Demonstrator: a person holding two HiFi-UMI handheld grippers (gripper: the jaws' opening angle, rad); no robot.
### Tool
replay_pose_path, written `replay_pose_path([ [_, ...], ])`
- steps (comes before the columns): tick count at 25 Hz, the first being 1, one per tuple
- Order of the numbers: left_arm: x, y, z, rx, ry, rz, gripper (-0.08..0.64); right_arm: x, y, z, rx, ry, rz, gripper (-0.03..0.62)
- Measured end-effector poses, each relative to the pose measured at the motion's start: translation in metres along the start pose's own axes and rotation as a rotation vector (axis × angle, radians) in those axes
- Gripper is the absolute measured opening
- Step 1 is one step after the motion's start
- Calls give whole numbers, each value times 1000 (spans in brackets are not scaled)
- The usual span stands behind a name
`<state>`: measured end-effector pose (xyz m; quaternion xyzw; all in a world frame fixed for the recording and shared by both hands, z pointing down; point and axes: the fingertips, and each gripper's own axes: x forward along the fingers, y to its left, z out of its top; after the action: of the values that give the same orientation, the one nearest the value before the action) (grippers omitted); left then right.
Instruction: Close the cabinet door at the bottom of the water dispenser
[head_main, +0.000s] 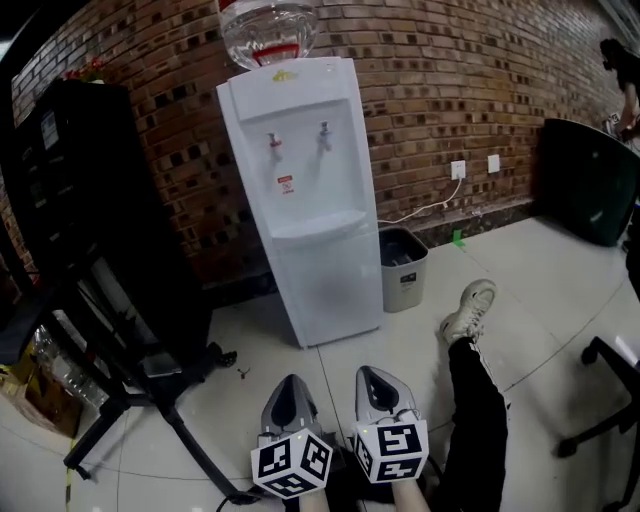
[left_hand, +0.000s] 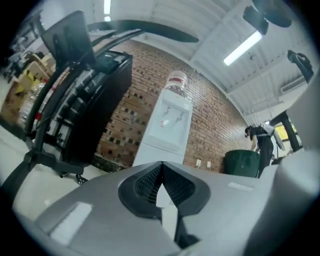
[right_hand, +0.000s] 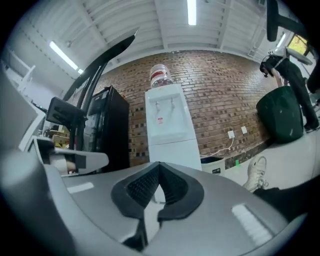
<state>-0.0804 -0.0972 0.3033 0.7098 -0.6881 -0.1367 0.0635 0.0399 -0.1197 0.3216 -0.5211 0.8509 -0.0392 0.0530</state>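
Note:
A white water dispenser (head_main: 300, 200) with a clear bottle (head_main: 270, 32) on top stands against the brick wall. Its bottom cabinet door (head_main: 325, 285) sits flush with the body. Both grippers hang well short of it, low in the head view, and point toward it. My left gripper (head_main: 291, 382) is shut with nothing between its jaws. My right gripper (head_main: 369, 374) beside it is shut and empty too. The left gripper view shows the dispenser (left_hand: 170, 125) beyond the closed left gripper (left_hand: 161, 165). The right gripper view shows the dispenser (right_hand: 167, 125) above the closed right gripper (right_hand: 159, 165).
A grey waste bin (head_main: 403, 268) stands right of the dispenser, under a wall socket (head_main: 458, 170) with a white cable. A black cabinet (head_main: 90, 200) and a black stand (head_main: 130, 380) fill the left. A person's leg and white shoe (head_main: 468, 312) lie right of the grippers. A dark green bin (head_main: 590, 185) stands far right.

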Motion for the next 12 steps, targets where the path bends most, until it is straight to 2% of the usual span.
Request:
replay_pose_path([
  [2,-16,6,8,9,-12,18,15,-12,15,0,-18,17,32,3],
  [4,-25,9,19,42,-31,38,15,-19,22,12,-64,-3,32,3],
  [6,-31,11,23,40,-43,42,15,-25,27,25,-95,-31,37,3],
  [9,-39,13,17,16,-31,40,15,-34,34,27,-98,-39,57,3],
  [12,-38,6,18,38,-19,24,15,-37,35,30,-94,-44,70,3],
])
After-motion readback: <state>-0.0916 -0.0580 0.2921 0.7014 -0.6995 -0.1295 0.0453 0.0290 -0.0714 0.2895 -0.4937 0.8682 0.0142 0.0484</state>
